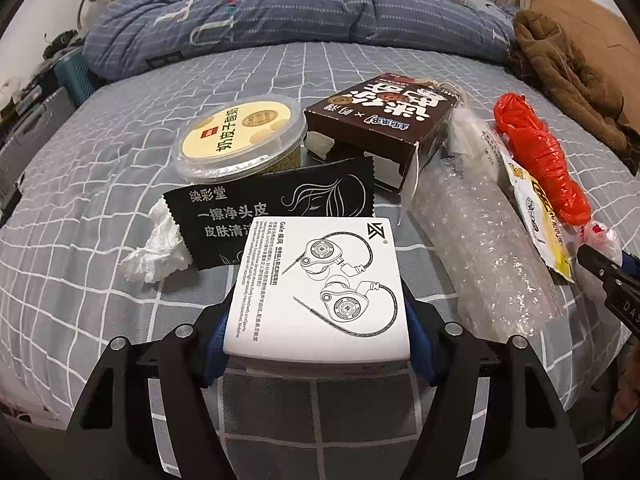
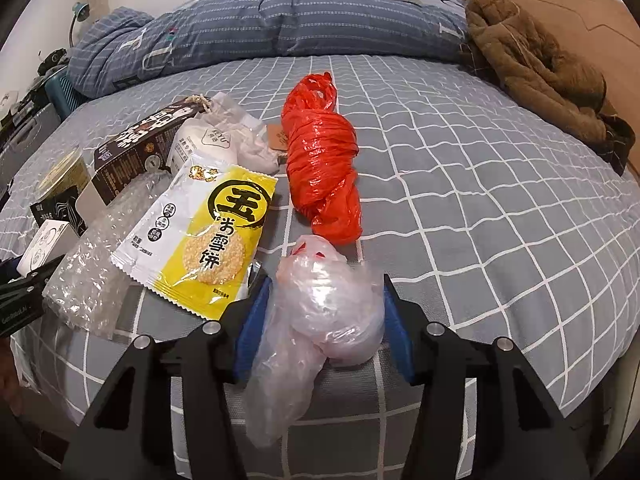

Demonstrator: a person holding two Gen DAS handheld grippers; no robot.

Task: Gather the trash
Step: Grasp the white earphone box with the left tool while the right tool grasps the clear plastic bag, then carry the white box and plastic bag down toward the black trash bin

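- My left gripper [image 1: 316, 320] is clamping the white earphone box [image 1: 316, 280] (at 6 o'clock).
- My right gripper [image 2: 324, 320] is squeezing the clear plastic bag [image 2: 320, 312]; the slippery film may be slipping out.
- The red bag [image 2: 320, 160] is lying at 12 o'clock.

Twin close wrist views, bed [image 1: 120, 128] shared.

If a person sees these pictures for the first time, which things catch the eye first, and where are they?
Probably the twisted bright red plastic bag, lying on the grey checked bedsheet right of the yellow rice-cracker packet. Next, the white square earphone box clamped in the left gripper, and the crumpled clear plastic bag between the right gripper's blue pads.
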